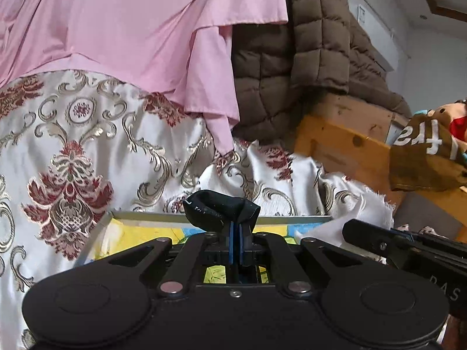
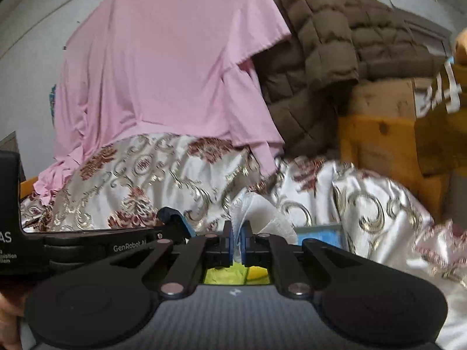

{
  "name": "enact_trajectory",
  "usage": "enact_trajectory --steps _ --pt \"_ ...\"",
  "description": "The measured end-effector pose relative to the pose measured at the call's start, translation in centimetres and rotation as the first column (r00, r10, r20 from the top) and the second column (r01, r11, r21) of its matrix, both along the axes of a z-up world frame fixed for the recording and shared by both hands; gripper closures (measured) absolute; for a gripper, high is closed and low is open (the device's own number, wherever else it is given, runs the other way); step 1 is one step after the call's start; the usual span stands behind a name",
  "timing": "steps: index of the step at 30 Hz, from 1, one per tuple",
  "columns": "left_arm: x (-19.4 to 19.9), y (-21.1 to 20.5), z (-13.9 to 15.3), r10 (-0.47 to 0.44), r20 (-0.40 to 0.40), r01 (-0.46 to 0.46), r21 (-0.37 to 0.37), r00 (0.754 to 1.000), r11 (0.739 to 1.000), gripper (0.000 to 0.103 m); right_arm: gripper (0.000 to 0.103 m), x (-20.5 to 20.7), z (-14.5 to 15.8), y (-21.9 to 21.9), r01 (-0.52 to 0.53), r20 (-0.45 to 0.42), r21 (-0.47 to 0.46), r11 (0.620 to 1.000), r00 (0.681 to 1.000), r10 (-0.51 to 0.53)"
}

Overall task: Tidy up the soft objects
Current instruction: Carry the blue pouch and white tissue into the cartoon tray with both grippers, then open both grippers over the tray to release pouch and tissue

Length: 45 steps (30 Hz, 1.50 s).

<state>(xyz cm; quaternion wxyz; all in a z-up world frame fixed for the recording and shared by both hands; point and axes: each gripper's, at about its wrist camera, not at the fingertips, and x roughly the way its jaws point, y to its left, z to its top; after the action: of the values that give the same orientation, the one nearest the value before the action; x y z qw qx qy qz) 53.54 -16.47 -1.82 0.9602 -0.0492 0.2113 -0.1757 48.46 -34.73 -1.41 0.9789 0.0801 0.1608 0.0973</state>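
The left gripper [image 1: 235,233], lower centre, is clamped on a limp black cloth [image 1: 220,207]; the right gripper [image 2: 237,240] pinches thin white fabric [image 2: 256,213]. Both are light and floppy, best held by an edge.

Plush toy [image 1: 446,122] cut off at right pic edge; its lettering only partly readable. Right wrist view's right side motion-blurred. Yellow-blue sheet [image 1: 140,230] mostly hidden behind left gripper [image 1: 235,233].
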Motion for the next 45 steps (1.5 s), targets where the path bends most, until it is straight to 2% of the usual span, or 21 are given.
enact_trajectory --steps 5,14,20,25,28,30,36,40,45 --pt "0.7 -1.0 -1.1 -0.009 -0.042 0.010 0.017 0.999 1.000 0.099 0.098 0.6 -1.6 -0.5 0.017 -0.070 -0.008 1.000 0.997 -0.018" --pt "1.8 -2.3 -2.9 -0.006 -0.139 0.012 0.046 0.990 0.999 0.099 0.098 0.5 -3.0 -1.5 0.069 -0.113 -0.014 0.997 0.991 -0.071" --pt "2.0 -2.8 -3.3 0.001 -0.169 0.010 0.065 0.986 0.998 0.098 0.096 0.6 -3.2 -2.0 0.079 -0.134 -0.007 0.997 0.988 -0.080" --pt "1.6 -3.0 -3.3 0.002 -0.181 0.011 0.072 0.983 0.997 0.087 0.093 0.3 -3.0 -2.3 0.089 -0.141 0.001 0.996 0.986 -0.088" --pt "1.3 -3.0 -3.1 0.007 -0.186 0.006 0.069 0.982 0.998 0.087 0.091 0.2 -2.8 -2.3 0.091 -0.140 0.000 0.996 0.986 -0.090" --pt "1.1 -2.9 -2.8 0.011 -0.186 0.002 0.070 0.982 0.998 0.085 0.086 0.0 -2.6 -2.4 0.092 -0.140 0.006 0.996 0.986 -0.091" --pt "0.1 -2.4 -1.8 0.034 -0.186 -0.021 0.068 0.982 0.997 0.068 0.067 -0.9 -1.6 -2.8 0.098 -0.141 0.025 0.995 0.986 -0.094" --pt "-1.1 -1.9 -0.7 0.057 -0.179 -0.047 0.062 0.982 0.997 0.050 0.053 -1.9 -0.6 -2.9 0.115 -0.128 0.035 0.993 0.986 -0.109" --pt "-3.0 -0.7 1.3 0.082 -0.158 -0.077 0.035 0.984 0.996 0.036 0.038 -3.5 0.9 -2.9 0.135 -0.105 0.030 0.990 0.986 -0.132"
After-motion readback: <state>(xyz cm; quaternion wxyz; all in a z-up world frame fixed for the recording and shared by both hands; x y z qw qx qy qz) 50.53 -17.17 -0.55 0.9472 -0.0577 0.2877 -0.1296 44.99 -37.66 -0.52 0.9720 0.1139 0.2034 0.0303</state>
